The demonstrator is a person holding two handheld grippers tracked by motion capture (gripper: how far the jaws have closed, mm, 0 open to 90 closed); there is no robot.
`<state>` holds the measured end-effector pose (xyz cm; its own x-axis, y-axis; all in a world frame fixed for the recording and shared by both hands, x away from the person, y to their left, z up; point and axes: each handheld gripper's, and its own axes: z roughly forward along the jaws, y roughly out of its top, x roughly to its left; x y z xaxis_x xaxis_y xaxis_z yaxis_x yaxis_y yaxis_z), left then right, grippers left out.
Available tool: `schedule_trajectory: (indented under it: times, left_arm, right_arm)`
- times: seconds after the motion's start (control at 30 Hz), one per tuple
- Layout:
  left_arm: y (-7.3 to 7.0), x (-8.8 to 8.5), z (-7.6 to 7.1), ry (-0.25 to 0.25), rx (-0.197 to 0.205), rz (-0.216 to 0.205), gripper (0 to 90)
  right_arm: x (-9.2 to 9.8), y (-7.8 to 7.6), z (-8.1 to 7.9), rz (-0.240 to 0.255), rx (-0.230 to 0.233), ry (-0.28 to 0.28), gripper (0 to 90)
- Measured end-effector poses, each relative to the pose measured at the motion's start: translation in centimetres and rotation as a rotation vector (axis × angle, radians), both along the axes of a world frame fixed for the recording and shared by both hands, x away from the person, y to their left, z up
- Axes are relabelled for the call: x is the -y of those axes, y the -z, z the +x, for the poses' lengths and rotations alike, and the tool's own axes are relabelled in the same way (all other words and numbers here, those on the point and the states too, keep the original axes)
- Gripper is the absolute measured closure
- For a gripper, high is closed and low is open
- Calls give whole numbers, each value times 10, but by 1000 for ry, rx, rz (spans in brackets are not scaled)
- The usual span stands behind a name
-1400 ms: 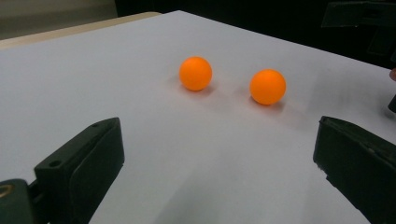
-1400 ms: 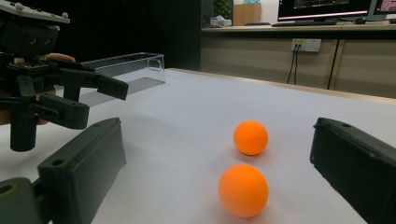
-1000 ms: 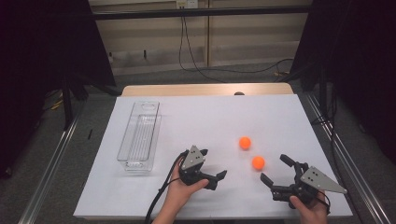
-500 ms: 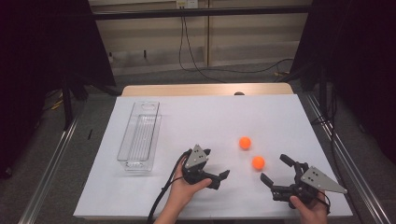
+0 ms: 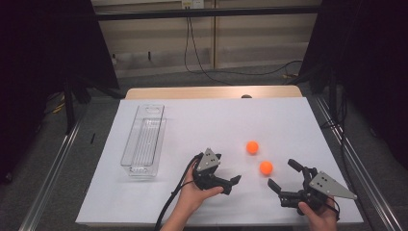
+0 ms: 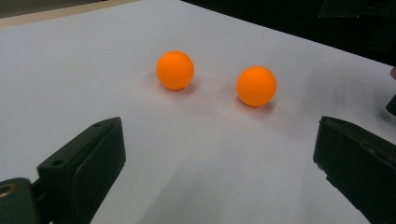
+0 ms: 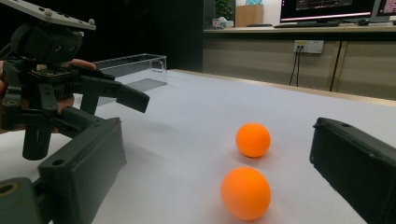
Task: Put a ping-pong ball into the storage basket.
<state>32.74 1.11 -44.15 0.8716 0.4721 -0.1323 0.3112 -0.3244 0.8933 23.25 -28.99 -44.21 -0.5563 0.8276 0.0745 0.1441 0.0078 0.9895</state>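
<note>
Orange balls (image 5: 252, 147) (image 5: 266, 167) lie between the left gripper (image 5: 230, 183) and right gripper (image 5: 284, 180), fingers spread, empty.

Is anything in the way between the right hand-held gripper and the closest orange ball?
No, nothing visible. The right hand-held gripper has its jaws open, and just bare white table lies between it and the nearer orange ball. The other orange ball sits farther off, behind the near one.

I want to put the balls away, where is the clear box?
In the high view the clear box sits on the table's left side, left of the left gripper and far from both orange balls.
</note>
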Motion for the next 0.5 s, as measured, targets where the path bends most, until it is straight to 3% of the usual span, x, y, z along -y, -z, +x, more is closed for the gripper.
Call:
schedule_trajectory:
  times: [0.5]
  left_arm:
    - [0, 10, 1, 14, -2, 22, 23]
  right_arm:
    - [-1, 0, 0, 2, -1, -5, 30]
